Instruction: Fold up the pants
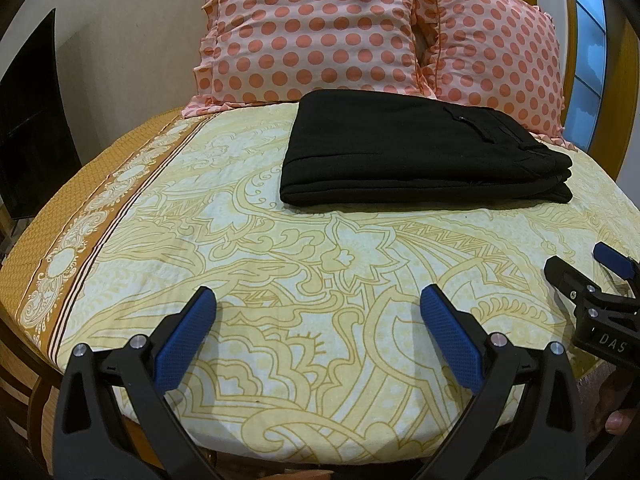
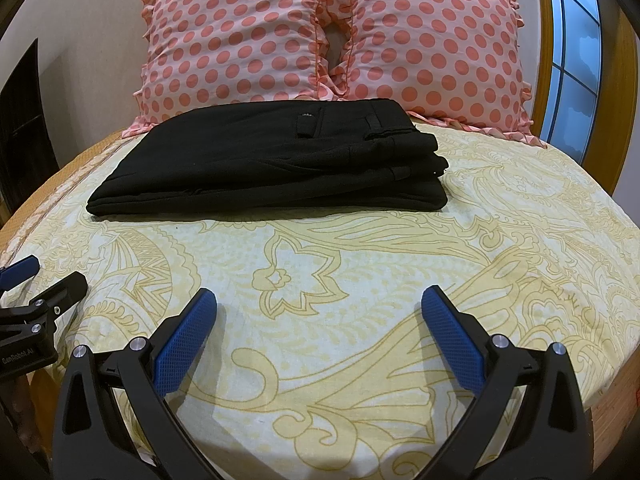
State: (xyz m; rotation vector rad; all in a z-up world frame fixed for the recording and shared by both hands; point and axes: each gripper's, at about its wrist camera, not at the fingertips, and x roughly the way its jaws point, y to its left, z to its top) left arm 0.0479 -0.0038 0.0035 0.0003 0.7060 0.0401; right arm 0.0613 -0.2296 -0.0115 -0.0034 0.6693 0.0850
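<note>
Black pants (image 1: 416, 152) lie folded into a flat rectangle on the bed, just in front of the pillows; they also show in the right wrist view (image 2: 272, 164), waistband and pocket on the right side. My left gripper (image 1: 318, 300) is open and empty, low over the sheet near the bed's front edge, well short of the pants. My right gripper (image 2: 320, 300) is open and empty too, beside the left one. The right gripper shows at the right edge of the left wrist view (image 1: 588, 276); the left gripper shows at the left edge of the right wrist view (image 2: 44, 276).
A yellow patterned bed sheet (image 1: 280, 248) covers the mattress, with an orange border at the left. Two pink polka-dot pillows (image 2: 328, 36) stand at the head. A dark screen (image 1: 28, 128) stands at the left; a window (image 2: 572, 44) at the right.
</note>
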